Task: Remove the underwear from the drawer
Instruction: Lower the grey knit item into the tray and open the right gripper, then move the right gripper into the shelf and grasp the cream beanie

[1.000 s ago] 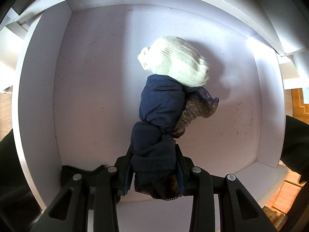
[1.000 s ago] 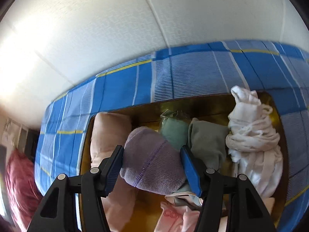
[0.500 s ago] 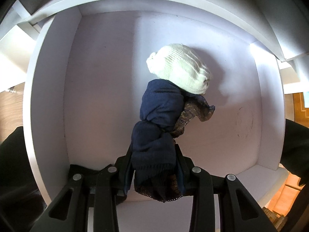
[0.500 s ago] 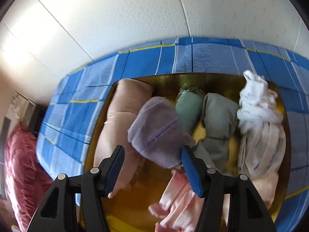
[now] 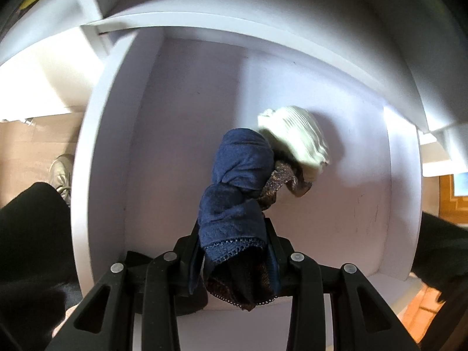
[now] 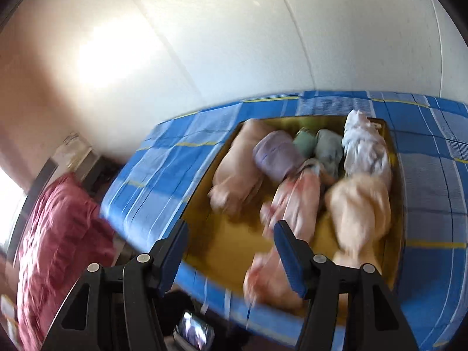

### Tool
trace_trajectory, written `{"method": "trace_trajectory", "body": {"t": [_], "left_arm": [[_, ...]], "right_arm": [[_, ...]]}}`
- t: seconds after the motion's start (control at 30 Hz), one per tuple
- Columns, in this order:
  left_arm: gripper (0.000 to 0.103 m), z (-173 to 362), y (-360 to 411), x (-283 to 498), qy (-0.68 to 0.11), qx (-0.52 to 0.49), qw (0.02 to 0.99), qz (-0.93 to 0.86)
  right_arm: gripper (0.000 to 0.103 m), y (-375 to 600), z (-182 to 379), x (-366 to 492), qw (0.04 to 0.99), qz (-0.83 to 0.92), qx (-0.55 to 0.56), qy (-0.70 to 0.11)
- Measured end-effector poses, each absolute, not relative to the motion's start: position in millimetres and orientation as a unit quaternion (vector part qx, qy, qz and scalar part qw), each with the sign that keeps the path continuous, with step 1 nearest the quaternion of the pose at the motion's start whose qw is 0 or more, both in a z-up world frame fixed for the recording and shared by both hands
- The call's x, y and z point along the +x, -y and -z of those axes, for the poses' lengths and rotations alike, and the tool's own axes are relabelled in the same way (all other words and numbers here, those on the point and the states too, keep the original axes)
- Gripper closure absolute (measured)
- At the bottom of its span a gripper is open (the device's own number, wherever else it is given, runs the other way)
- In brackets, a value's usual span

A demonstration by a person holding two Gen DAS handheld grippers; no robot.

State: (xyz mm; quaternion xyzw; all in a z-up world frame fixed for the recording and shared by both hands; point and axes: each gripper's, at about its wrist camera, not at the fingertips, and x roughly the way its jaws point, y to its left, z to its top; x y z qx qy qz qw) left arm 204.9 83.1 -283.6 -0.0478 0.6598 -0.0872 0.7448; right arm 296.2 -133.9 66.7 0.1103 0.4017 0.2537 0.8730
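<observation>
Your left gripper (image 5: pixel 234 251) is clamped on the navy lace-trimmed underwear (image 5: pixel 237 193), the fingers pinched narrow around its bunched lower end. The garment hangs from the jaws over the white drawer (image 5: pixel 99 152); its far end overlaps the cream knitted roll (image 5: pixel 295 143) in the picture, and you cannot tell from here whether the two touch. A brownish lace piece (image 5: pixel 280 181) is tangled along the navy cloth's right side, and it looks, though the blur makes this uncertain, to be part of the same bundle.

To do this lift well, draw the left gripper straight up until the dangling end is above the drawer's front wall before you swing it sideways; otherwise the tail may drag the cream roll along or snag on the rim. Keep the pinch firm, since the cloth is slippery and bunched rather than folded.

Your right gripper (image 6: pixel 231 251) is empty, its blue-padded fingers (image 6: pixel 289 260) set moderately apart with nothing between them. It looks toward the yellow tray (image 6: pixel 231 242) on the blue checked bedspread (image 6: pixel 163 172), where the lilac roll (image 6: pixel 275 155), a white bundle (image 6: pixel 365 149) and peach pieces (image 6: pixel 359 204) lie. Bring the navy pair toward the tray's bare near corner, and keep the right gripper out of the left one's path.
</observation>
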Motion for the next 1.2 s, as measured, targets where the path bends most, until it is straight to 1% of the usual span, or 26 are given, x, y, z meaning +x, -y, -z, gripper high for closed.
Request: {"method": "trace_trajectory", "body": {"t": [0.1, 0.2, 0.3, 0.37, 0.43, 0.5, 0.6, 0.7, 0.8, 1.07, 1.2], "left_arm": [[0.067, 288, -89, 195, -0.658, -0.061, 0.746, 0.084], [0.067, 289, -91, 191, -0.658, -0.06, 0.746, 0.082], [0.067, 288, -89, 189, -0.657, -0.059, 0.747, 0.081], [0.067, 284, -89, 189, -0.656, -0.056, 0.749, 0.078], [0.067, 280, -87, 191, -0.655, -0.054, 0.75, 0.074], [0.067, 279, -79, 197, -0.656, -0.056, 0.75, 0.07], [0.067, 275, -77, 196, -0.654, -0.057, 0.751, 0.062], [0.067, 272, -77, 194, -0.653, -0.066, 0.752, 0.051], [0.067, 269, -79, 192, -0.653, -0.08, 0.752, 0.043], [0.067, 260, -68, 189, -0.64, -0.081, 0.763, 0.044], [0.067, 256, -67, 187, -0.637, -0.086, 0.765, 0.044]], "right_arm": [[0.041, 129, -54, 243, 0.875, -0.286, 0.053, -0.387], [0.041, 121, -26, 204, 0.866, -0.302, 0.004, -0.4], [0.041, 112, 18, 176, 0.849, -0.306, -0.037, -0.429], [0.041, 107, 58, 166, 0.836, -0.291, -0.052, -0.462], [0.041, 102, 107, 171, 0.819, -0.255, -0.072, -0.51], [0.041, 94, 146, 178, 0.807, -0.219, -0.105, -0.539], [0.041, 84, 186, 199, 0.794, -0.19, -0.116, -0.566], [0.041, 71, 210, 225, 0.789, -0.174, -0.109, -0.579], [0.041, 61, 230, 243, 0.791, -0.153, -0.135, -0.577], [0.042, 38, 267, 279, 0.771, -0.149, -0.21, -0.582], [0.042, 36, 281, 293, 0.759, -0.15, -0.214, -0.596]]}}
